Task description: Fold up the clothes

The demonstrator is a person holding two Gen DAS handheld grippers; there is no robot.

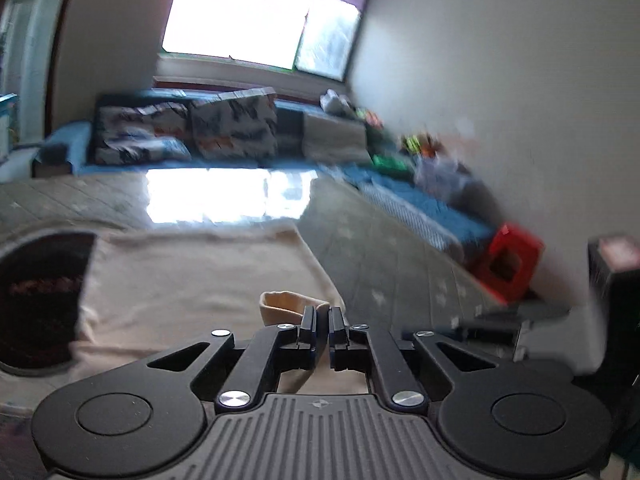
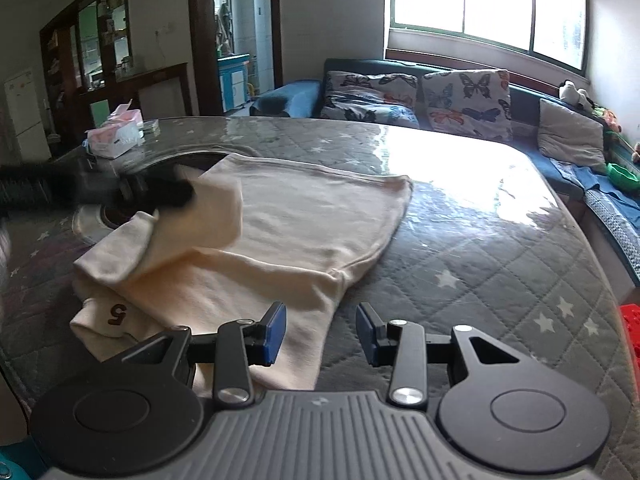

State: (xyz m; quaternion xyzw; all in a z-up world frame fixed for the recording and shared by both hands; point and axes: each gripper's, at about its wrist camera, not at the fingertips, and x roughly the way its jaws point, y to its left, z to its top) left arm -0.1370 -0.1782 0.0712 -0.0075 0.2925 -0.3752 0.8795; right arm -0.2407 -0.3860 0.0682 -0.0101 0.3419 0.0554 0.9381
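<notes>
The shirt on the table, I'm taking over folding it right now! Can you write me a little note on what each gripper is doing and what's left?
Left gripper: shut on a cuff of the cream shirt, carrying it over the body.
Right gripper: open, empty, hovering by the shirt's near edge.
Shirt: spread on the quilted table, the part with the "5" print bunched at the near left.
Done: one fold under way.
Left: lay that piece down, fold the rest, smooth it.
</notes>
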